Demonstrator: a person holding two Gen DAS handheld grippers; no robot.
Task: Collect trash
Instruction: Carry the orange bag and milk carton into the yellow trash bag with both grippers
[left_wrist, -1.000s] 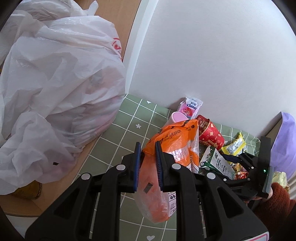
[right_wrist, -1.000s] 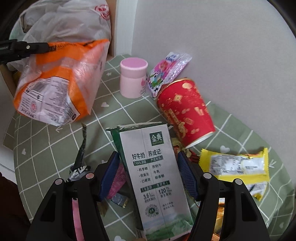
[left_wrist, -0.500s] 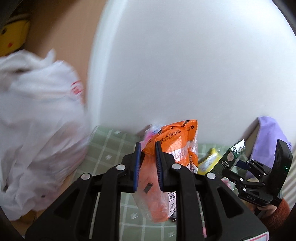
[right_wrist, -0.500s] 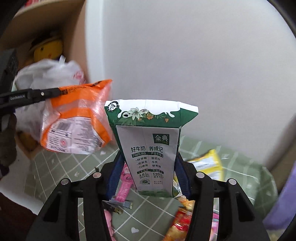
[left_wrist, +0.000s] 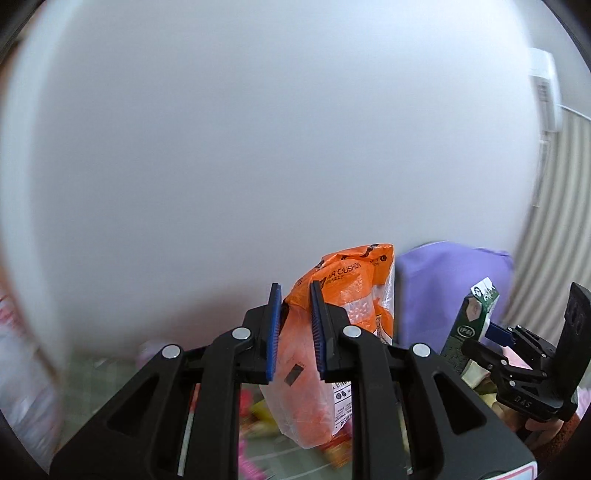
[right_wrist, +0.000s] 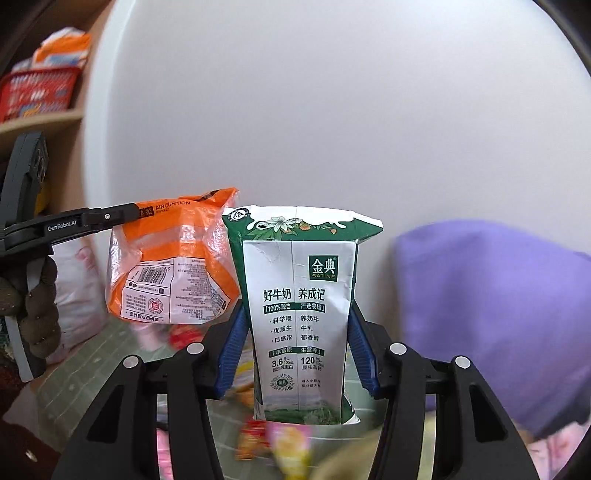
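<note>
Both pieces are up off the desk (right_wrist: 110, 354) – the left gripper (left_wrist: 293, 328) with jaws pinched on the orange bag's (left_wrist: 332, 332) top so it dangles, the right gripper (right_wrist: 295, 354) with jaws clamping the milk carton (right_wrist: 301, 317) upright – likely bound for disposal

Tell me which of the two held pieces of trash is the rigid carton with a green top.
The milk carton in the right gripper: flat printed panels, green folded top. The left gripper pinches a soft orange plastic bag that hangs crumpled instead.
</note>
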